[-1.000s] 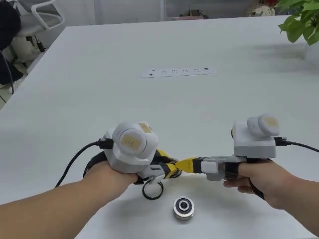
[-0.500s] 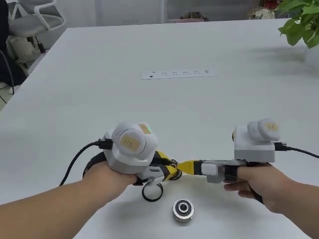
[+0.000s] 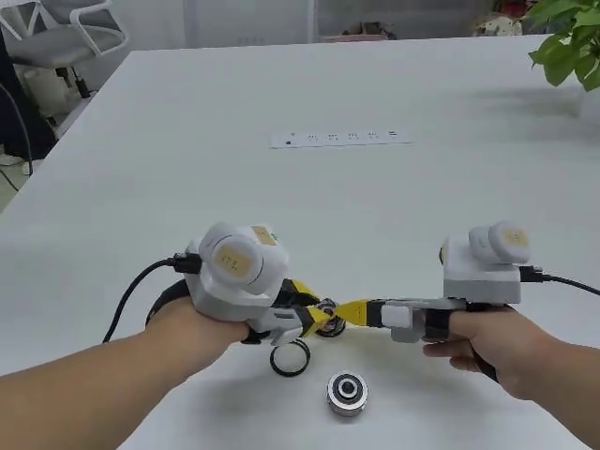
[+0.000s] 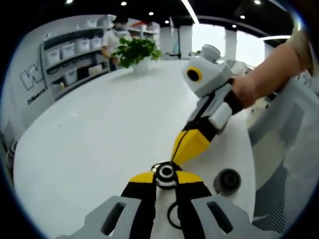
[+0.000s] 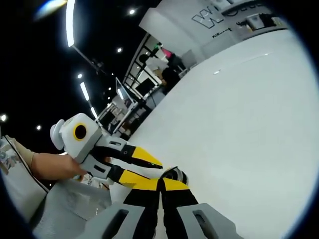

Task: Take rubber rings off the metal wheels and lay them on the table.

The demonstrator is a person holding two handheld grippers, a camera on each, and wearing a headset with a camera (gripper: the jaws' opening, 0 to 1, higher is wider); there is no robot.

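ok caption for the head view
Left gripper clamps a wheel as right gripper meets it; loose ring and bare wheel lie nearby

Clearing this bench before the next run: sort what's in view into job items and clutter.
Job: left claw, held wheel, right claw, loose rubber ring, second wheel.
Lying about: power strip, potted plant, office chair.

left gripper, right gripper meeting at wheel, ring

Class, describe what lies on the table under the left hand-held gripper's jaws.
A loose black rubber ring lies on the table under the left hand-held gripper, which grips a metal wheel. The gripper covers part of the ring.
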